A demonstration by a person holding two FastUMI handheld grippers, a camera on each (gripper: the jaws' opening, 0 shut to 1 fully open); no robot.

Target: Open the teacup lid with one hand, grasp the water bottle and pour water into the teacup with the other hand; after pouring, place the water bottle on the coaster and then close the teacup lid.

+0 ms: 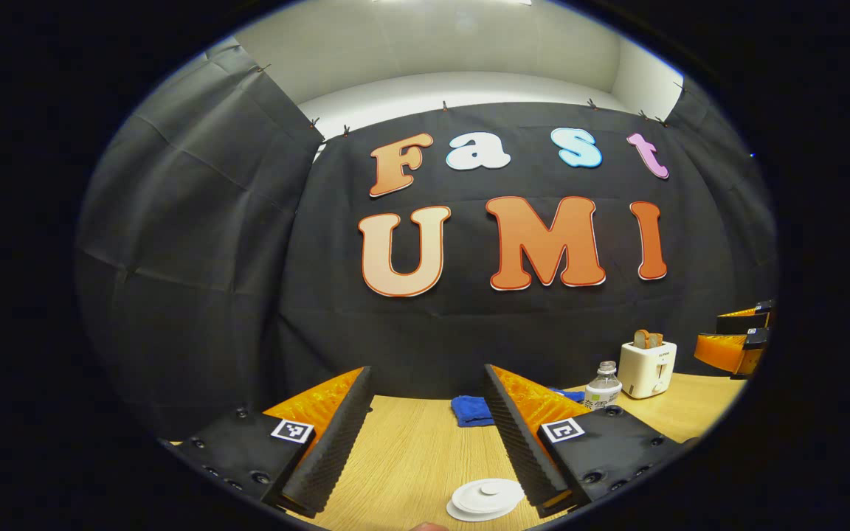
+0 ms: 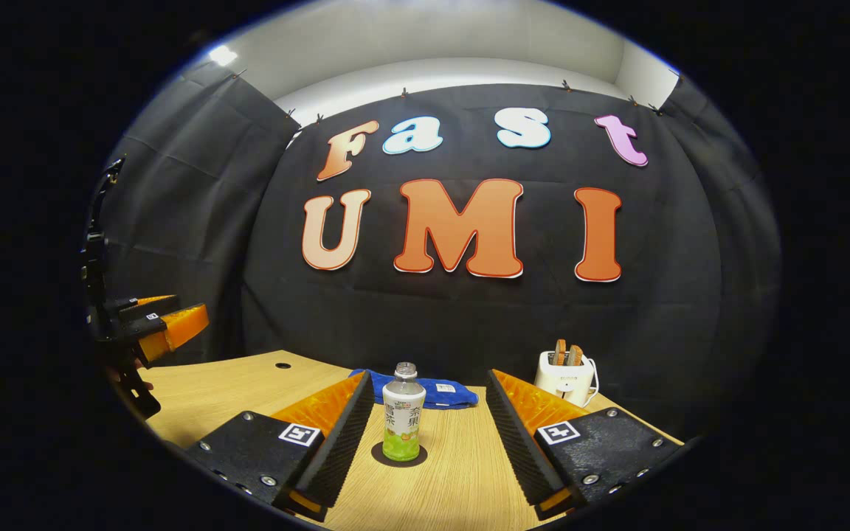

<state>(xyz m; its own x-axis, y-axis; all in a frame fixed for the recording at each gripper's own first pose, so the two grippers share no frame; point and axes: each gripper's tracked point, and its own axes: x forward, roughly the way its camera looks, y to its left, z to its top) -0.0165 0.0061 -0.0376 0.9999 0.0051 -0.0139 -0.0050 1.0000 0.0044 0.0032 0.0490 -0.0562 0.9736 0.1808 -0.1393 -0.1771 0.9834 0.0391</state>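
Left gripper view. My left gripper [image 1: 429, 435] hangs above the pale wooden table [image 1: 410, 457] with its two ribbed fingers spread wide, holding and touching nothing. Near the lower edge, between the fingers and closer to the right one, lies the round white teacup lid [image 1: 485, 498], seen from above; I cannot tell whether the cup sits beneath it. Farther off, a folded blue cloth [image 1: 471, 410] shows between the fingers. Right of the right finger stands the clear plastic water bottle with a green label [image 1: 603, 386], then a white toaster holding two slices of bread [image 1: 647, 367]. At the far right edge the right gripper [image 1: 738, 335] is seen from the side.

Right gripper view. At the left edge the left gripper [image 2: 152, 324] appears. My right gripper [image 2: 429, 435] is likewise spread wide and empty. Between its fingers, touching neither, the water bottle [image 2: 403, 422] stands upright on a dark round coaster [image 2: 378, 455]. The blue cloth [image 2: 436, 393] lies behind it; the toaster [image 2: 565, 376] stands far right.
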